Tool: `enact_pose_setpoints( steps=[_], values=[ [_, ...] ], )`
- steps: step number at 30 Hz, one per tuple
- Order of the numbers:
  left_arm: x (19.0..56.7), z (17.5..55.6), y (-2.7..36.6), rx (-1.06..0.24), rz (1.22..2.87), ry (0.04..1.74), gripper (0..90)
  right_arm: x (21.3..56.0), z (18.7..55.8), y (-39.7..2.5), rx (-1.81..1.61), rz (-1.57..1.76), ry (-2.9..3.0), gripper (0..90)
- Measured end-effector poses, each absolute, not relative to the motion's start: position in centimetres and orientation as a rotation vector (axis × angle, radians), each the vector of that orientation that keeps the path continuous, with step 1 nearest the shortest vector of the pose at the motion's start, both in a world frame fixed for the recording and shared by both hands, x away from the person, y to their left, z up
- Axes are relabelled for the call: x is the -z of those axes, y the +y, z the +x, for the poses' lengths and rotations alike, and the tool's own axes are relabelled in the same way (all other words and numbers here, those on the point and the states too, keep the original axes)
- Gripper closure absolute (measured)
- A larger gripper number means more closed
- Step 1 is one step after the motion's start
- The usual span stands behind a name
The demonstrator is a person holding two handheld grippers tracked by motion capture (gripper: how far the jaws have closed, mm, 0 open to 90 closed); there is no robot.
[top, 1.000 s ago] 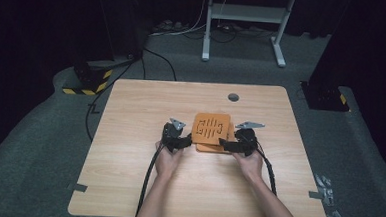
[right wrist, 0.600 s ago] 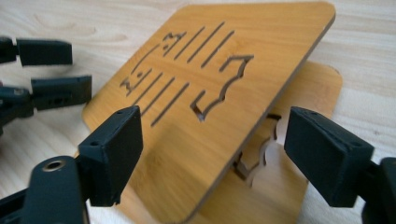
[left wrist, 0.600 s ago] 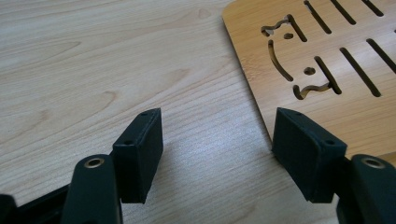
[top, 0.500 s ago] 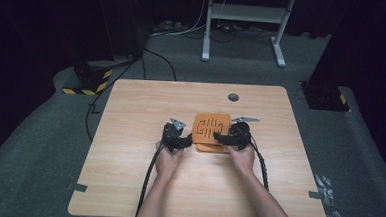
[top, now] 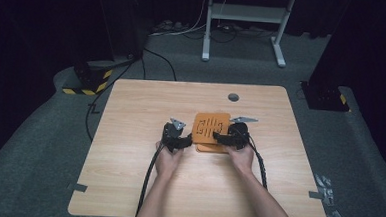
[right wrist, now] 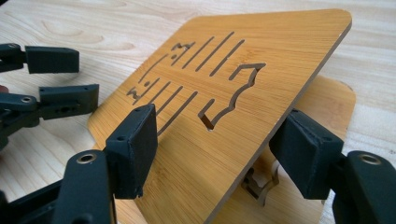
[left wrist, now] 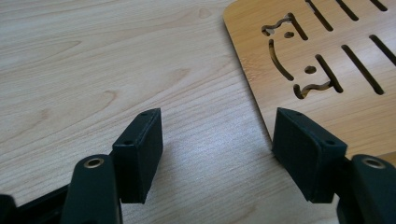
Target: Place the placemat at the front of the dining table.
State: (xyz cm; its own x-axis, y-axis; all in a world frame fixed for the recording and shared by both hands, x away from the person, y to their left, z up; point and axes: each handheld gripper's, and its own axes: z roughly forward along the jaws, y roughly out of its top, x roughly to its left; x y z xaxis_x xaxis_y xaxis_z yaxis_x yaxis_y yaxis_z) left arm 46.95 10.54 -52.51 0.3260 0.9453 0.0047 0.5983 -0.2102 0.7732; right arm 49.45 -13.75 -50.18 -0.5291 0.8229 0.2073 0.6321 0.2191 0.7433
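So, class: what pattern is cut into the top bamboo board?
A fish outline with parallel slots, cut through the top board; clearest in the right gripper view.

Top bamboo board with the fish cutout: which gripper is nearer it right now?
Right. The right gripper straddles the tilted top board, jaws open; the left gripper, also open, sits just off its edge.

No legible text, label, brand, number or sign is found on any surface inspected; the only markings are cut-out slots and a fish-shaped figure in the bamboo board (right wrist: pixel 233 88), and black-and-yellow hazard striping on a floor base (top: pixel 89 83), neither bearing lettering.
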Motion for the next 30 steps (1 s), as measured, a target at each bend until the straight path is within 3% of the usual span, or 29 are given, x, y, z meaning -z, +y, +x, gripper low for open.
enact_pose_setpoints(
  steps=[30],
  values=[
    [52.6, 47.0, 10.3, -0.657, 1.948, 1.351, 31.6, 46.5, 48.2, -11.6, -1.332, 1.249, 2.189, 49.2]
  ],
)
